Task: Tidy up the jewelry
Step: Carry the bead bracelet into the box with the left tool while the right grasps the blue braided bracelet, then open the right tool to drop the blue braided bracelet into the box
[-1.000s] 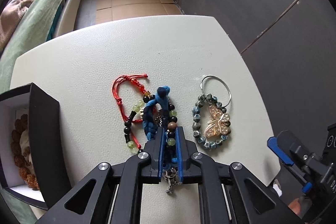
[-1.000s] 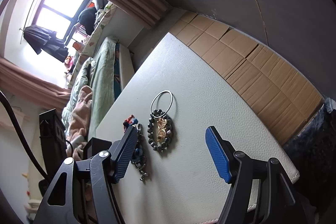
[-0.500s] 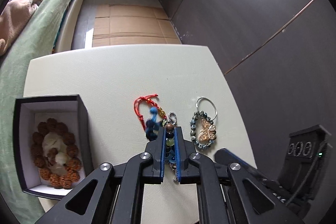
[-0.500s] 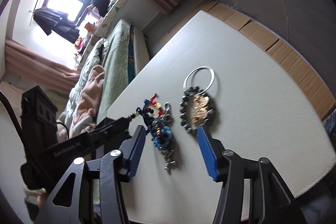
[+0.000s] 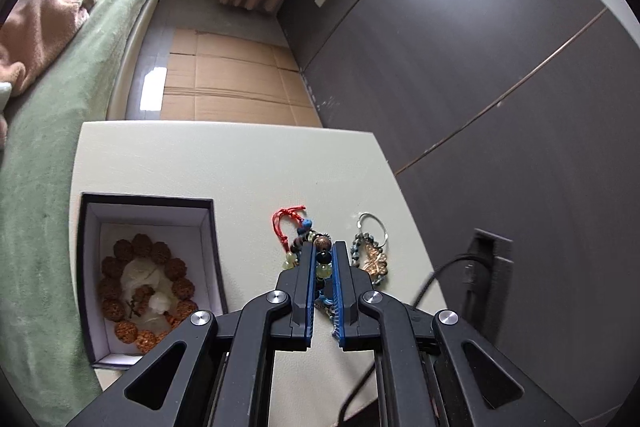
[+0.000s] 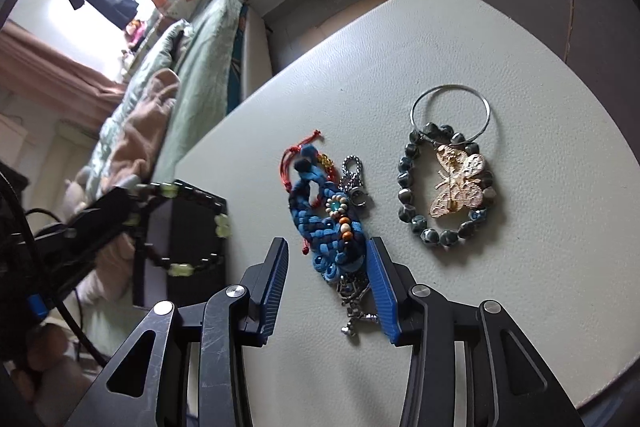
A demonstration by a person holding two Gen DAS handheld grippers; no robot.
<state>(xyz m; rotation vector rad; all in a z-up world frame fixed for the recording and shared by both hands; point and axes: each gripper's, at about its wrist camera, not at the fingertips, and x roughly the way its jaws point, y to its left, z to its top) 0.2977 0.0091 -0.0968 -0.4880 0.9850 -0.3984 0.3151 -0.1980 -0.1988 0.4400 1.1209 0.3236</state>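
Note:
My left gripper [image 5: 322, 259] is shut on a black and pale-green bead bracelet [image 5: 323, 261] and holds it above the white table [image 5: 240, 163]; it hangs from the left gripper in the right wrist view [image 6: 180, 227]. My right gripper [image 6: 328, 259] is open, its jaws standing either side of a blue braided bracelet [image 6: 328, 227] lying on the table. A red cord bracelet [image 6: 292, 159] lies beside it. A dark-bead bracelet with a gold butterfly [image 6: 452, 187] and a silver ring [image 6: 450, 111] lie to the right.
An open black box [image 5: 152, 275] holding a brown seed-bead bracelet [image 5: 144, 291] stands at the table's left. A bed [image 5: 72, 75] runs along the left. A dark wall [image 5: 480, 67] is on the right. The table edge is close behind the butterfly bracelet.
My left gripper has risen with the bead bracelet, lifting it clear of the pile. My right gripper has moved in low, its jaws now astride the blue braided bracelet.

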